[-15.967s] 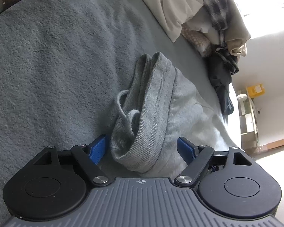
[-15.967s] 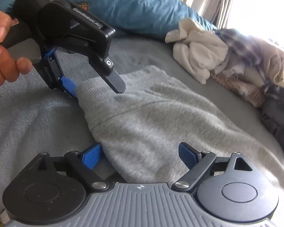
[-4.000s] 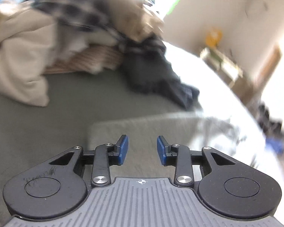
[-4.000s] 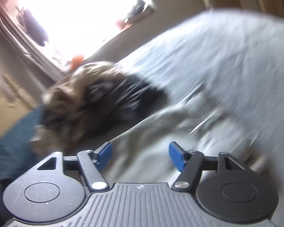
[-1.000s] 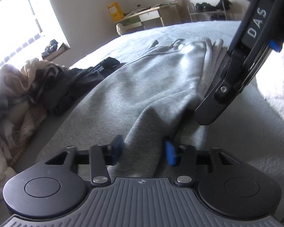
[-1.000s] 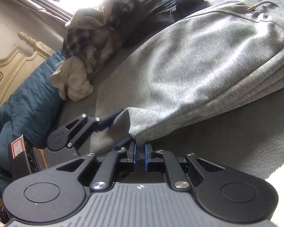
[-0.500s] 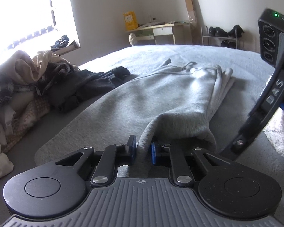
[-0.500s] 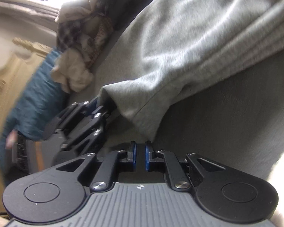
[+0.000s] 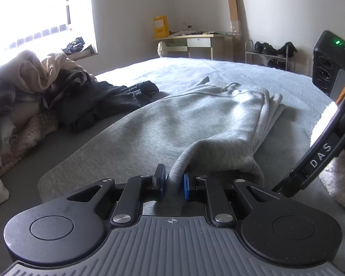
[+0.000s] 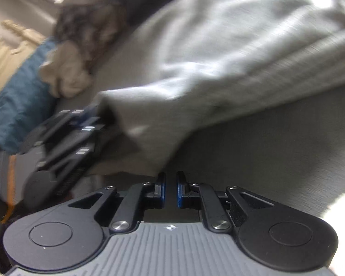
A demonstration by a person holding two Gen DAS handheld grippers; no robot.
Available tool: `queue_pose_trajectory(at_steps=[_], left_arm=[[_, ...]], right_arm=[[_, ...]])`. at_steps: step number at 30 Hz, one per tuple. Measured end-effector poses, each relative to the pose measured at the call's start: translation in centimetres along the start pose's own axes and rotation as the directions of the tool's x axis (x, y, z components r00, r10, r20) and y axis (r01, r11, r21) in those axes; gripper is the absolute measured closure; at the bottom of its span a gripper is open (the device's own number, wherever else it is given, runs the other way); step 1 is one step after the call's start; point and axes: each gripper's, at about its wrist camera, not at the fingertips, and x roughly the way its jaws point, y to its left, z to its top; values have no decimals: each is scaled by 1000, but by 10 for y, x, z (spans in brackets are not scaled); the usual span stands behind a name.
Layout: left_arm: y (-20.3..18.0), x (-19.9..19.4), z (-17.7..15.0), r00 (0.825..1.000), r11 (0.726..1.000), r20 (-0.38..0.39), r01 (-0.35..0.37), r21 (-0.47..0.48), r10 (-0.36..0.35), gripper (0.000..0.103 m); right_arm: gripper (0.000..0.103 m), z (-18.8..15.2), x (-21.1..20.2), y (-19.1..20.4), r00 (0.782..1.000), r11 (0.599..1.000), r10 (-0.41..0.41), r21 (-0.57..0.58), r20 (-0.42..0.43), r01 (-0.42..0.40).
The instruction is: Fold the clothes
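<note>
Left gripper: its 2 blue pads have just been closing and now pinch a fold at the near edge of the grey sweatpants; the cloth rises in a small ridge from between the pads. The sweatpants lie lengthwise on the grey bed cover, the drawstring waistband at the far end with its layers stacked. Right gripper: pads drawn nearly together with only a thin gap, nothing visible between them; it sits just off the near edge of the sweatpants, over bare bed cover. Right wrist view is motion-blurred. In it the left gripper shows at left, clamped on the corner of the garment. In the left wrist view the right gripper's body shows at the right edge, fingertips hidden. Pile of mixed clothes on the bed to the left, a dark garment beside it, apart from the sweatpants. Desk and shoe rack against the far wall.
</note>
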Motion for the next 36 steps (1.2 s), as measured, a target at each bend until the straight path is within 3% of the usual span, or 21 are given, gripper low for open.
queue_pose_trajectory(at_steps=[10, 19, 23, 28, 36], left_arm=[[8, -2, 0, 999, 998, 4, 33, -58, -33, 88], [10, -5, -2, 999, 997, 6, 37, -73, -37, 88], [13, -6, -6, 1000, 996, -22, 14, -89, -16, 86], [15, -23, -14, 997, 993, -66, -33, -114, 26, 62], [9, -41, -18, 992, 978, -72, -113, -175, 102, 52]], right_arm=[[92, 17, -1, 21, 993, 995, 66, -84, 94, -58], [92, 26, 10, 12, 984, 997, 77, -4, 160, -77], [93, 24, 20, 12, 981, 999, 35, 30, 188, -41], [93, 24, 20, 14, 980, 999, 22, 21, 197, -26], [93, 23, 17, 8, 983, 997, 35, 55, 181, -46]])
